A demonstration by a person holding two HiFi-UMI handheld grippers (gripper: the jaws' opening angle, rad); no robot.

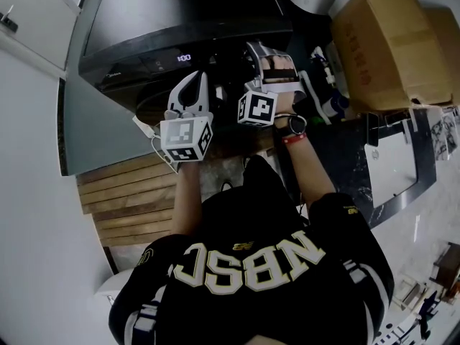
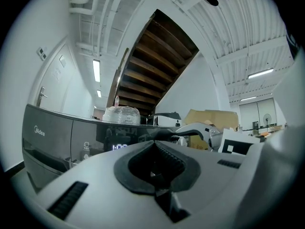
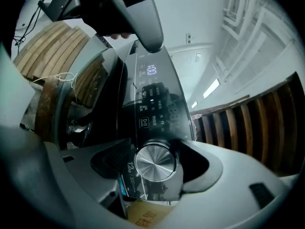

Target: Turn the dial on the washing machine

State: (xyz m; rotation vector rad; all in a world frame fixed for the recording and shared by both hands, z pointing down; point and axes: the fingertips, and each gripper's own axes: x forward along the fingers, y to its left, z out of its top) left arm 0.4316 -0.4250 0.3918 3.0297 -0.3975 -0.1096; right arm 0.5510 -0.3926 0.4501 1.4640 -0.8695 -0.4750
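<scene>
Below the head camera, we hold both tools at the front of the dark washing machine [image 1: 180, 20], whose display [image 1: 184, 58] glows white. Our left tongs [image 1: 192, 85] point at the panel with their tips pressed together. Our right tongs [image 1: 269, 63] reach just beside them; the dial itself is hidden from this angle.

Along the left gripper view, the left tongs [image 2: 155, 144] are closed on nothing, the dark pads meeting. Beyond them stand the grey machine front [image 2: 52, 137] and the lit digits [image 2: 119, 147].

Along the right gripper view, the dial [image 3: 155, 162] sits on the glossy black control panel [image 3: 152, 111], near the lit button icons. It is round, with a brushed silver face that catches the light in radiating streaks and a dark rim. The right tongs [image 3: 155, 149] stand spread around it, the dial between the pads but not pinched.
</scene>
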